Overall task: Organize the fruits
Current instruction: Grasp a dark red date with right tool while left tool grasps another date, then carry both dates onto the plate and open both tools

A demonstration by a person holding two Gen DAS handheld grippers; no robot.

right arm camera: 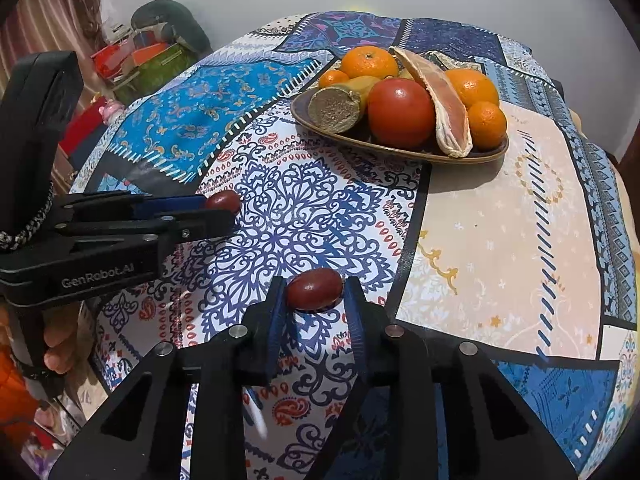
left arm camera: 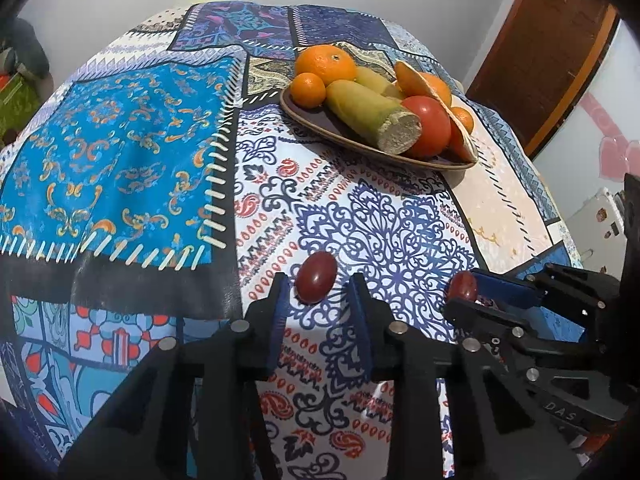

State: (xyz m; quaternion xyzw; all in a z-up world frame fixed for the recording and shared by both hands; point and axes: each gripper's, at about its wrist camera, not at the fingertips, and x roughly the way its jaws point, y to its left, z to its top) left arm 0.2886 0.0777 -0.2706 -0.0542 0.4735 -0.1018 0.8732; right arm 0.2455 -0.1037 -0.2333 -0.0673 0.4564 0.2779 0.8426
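Two small dark red oval fruits lie on the patterned tablecloth. One red fruit (left arm camera: 316, 282) sits tilted between the tips of my left gripper (left arm camera: 318, 294), with a thin gap to each pad, so the jaws stand open around it. From the right wrist view the same fruit (right arm camera: 224, 202) shows at the left gripper's (right arm camera: 216, 216) tips. The other red fruit (right arm camera: 314, 289) lies crosswise in my right gripper (right arm camera: 314, 300), both blue pads pressing on it. In the left wrist view, that fruit (left arm camera: 462, 286) and the right gripper (left arm camera: 470, 294) appear at the right.
A brown oval plate (right arm camera: 400, 148) (left arm camera: 304, 124) at the far side holds oranges, a red tomato (right arm camera: 400, 112), a cut green-yellow stalk and a citrus wedge. Bare cloth lies between plate and grippers. A hand (right arm camera: 60, 344) holds the left gripper. Clutter sits beyond the table's left edge.
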